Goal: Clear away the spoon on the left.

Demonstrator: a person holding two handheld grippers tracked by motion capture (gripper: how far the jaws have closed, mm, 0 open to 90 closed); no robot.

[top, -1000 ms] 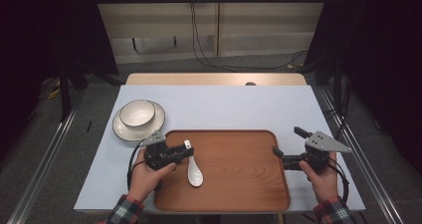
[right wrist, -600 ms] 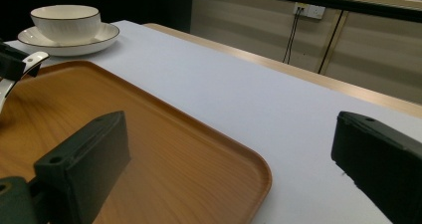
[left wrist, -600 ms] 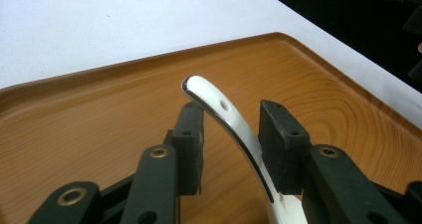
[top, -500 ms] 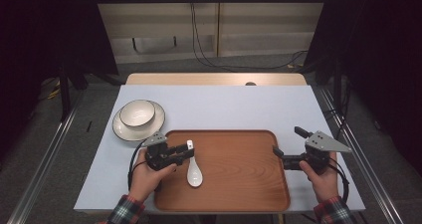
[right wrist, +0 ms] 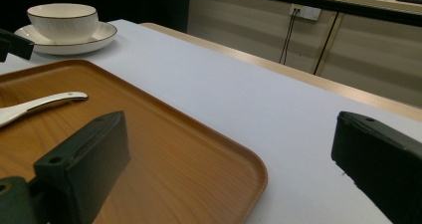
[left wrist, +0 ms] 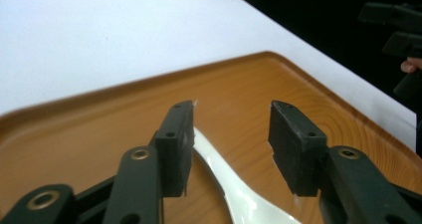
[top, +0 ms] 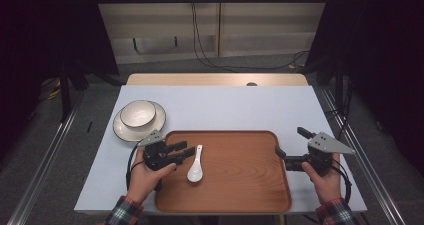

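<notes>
A white ceramic spoon (top: 194,167) lay on a brown wooden tray (top: 240,195), near the tray's left side, its bowl toward the person and its handle pointing away. The left tool (top: 183,151) was held low over the tray's left edge, its jaws apart and pointing at the spoon's handle; in the left gripper view the handle (left wrist: 219,159) passed between the two parted jaws, just beside the left one, though whether it touched could not be told. The tray sat at the near middle of a desk (top: 225,105) covered in pale blue-white. On the desk beyond the tray's left corner stood a white bowl (top: 138,113) on a white plate (top: 122,130), both with thin dark rims. The right tool (top: 289,147) was held at the tray's right edge, its jaws wide apart and empty, well apart from the spoon. The person's hands in plaid cuffs gripped both tools from the bottom. Cables (top: 200,40) hung against the far wall behind the desk
</notes>
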